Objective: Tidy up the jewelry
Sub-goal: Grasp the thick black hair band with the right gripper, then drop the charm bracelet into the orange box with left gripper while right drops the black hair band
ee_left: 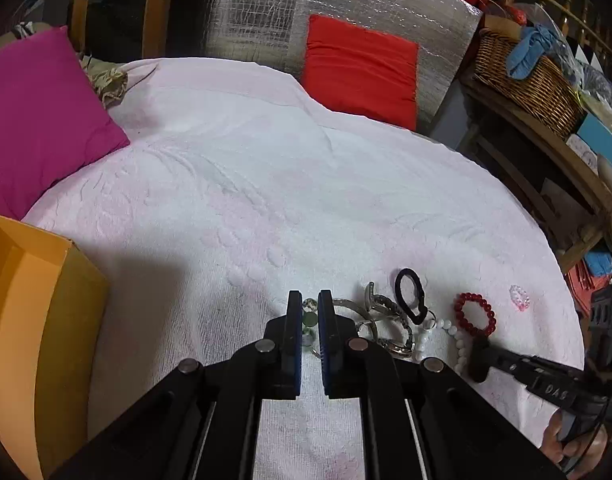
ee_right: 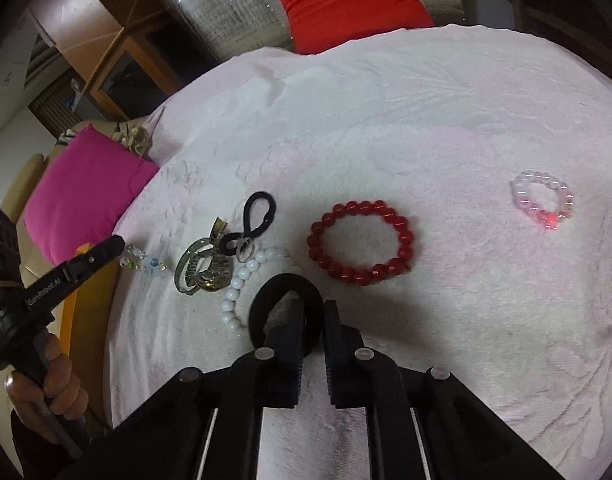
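Observation:
My left gripper [ee_left: 310,312] is shut on a clear bead bracelet with green and blue beads [ee_left: 308,320], which hangs from its tip [ee_right: 120,244] over the towel's left side. My right gripper [ee_right: 315,320] is shut on a thick black hair band [ee_right: 262,304], whose loop rings the left finger. Between them lie metal watches and bangles [ee_right: 214,272], a thin black hair tie [ee_right: 271,204] and a white bead bracelet [ee_right: 242,276]. A red bead bracelet [ee_right: 318,240] lies just ahead of my right gripper. A pink bead bracelet [ee_right: 550,218] sits alone far right.
An open orange box [ee_left: 34,300] stands at the left edge of the pale pink towel [ee_left: 266,180]. A magenta cushion [ee_left: 38,120] and a red cushion [ee_left: 358,68] lie at the back. A wicker basket [ee_left: 526,76] sits on a wooden shelf to the right.

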The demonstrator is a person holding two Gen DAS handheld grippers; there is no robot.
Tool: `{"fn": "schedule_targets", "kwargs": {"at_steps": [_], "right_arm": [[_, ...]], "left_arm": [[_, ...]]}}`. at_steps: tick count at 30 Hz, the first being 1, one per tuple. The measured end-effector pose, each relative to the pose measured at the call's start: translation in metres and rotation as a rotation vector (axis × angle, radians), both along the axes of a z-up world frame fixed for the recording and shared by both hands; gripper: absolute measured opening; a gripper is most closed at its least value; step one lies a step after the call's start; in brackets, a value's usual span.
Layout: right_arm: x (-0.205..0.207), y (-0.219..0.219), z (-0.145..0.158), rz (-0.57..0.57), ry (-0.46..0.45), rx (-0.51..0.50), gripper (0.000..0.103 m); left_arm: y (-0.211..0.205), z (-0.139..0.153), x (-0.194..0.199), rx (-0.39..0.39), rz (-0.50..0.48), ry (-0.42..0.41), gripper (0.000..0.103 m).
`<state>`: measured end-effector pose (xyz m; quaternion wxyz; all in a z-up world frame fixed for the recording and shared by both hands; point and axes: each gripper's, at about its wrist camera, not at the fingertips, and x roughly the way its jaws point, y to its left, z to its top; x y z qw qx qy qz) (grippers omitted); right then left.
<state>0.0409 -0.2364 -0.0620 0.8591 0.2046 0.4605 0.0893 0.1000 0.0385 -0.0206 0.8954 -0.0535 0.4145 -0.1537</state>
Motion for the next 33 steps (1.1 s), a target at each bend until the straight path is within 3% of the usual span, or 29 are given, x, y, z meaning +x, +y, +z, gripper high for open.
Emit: {"fn": "schedule_targets", "kwargs": {"at_steps": [5, 15, 21, 33], "right_arm": [[-0.009, -0.017, 0.01, -0.026, -0.049, -0.006, 0.01], [-0.018, -0.026, 0.023, -0.045, -0.116, 0.014, 0.01], [-0.025, -0.012, 0.036, -0.008, -0.18, 0.028, 0.01], [-0.037, 0.043, 0.052, 0.103, -0.256, 0.046, 0.01]], "left_arm": [[-0.007, 0.0, -0.004, 0.022, -0.008, -0.013, 0.007], [-0.007, 0.021, -0.028, -0.021, -0.025, -0.081, 0.008], [-0.003, 0.047, -0.056, -0.001, 0.012, -0.174, 0.007], [0.046, 0.091, -0.129, 0.042, 0.123, -0.235, 0.008]]}}
